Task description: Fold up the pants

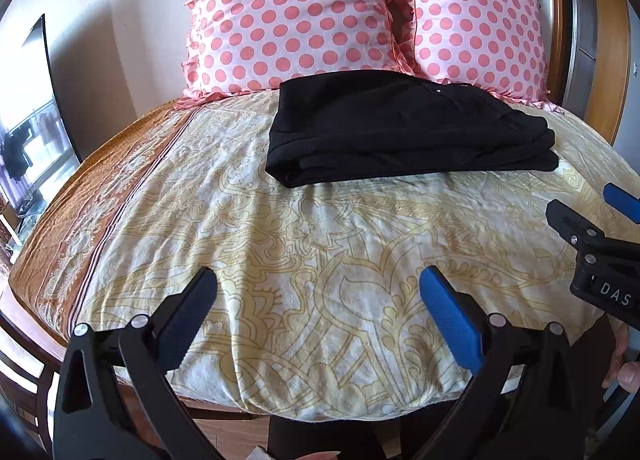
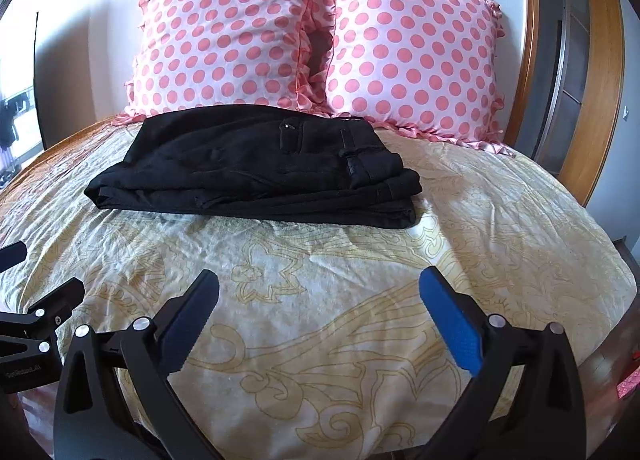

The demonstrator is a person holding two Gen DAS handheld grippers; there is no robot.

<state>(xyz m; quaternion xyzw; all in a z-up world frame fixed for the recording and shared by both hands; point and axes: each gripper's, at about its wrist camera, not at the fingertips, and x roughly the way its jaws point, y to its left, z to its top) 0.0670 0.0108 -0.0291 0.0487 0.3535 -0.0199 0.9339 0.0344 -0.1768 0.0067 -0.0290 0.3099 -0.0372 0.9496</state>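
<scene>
Beyond both grippers, toward the far end of the bed, the black fabric pants (image 2: 256, 167) lie as a flat, layered rectangular stack on the cream sheet with yellow scroll pattern (image 2: 320, 300), just short of the two pink polka-dot ruffled pillows (image 2: 320, 39). The stack's long axis runs left to right, waistband and pocket detail toward its right end. It looks already folded, so little seems left beyond tidying.

Each black gripper with blue pads hangs over bare sheet, well apart from the pants: the left gripper (image 1: 318, 300) and the right gripper (image 2: 319, 300) both stand wide open with nothing between their fingers. Neither is clearly nearer.

How many layers the stack has is hard to make out, black on black, and its underside is hidden.
</scene>
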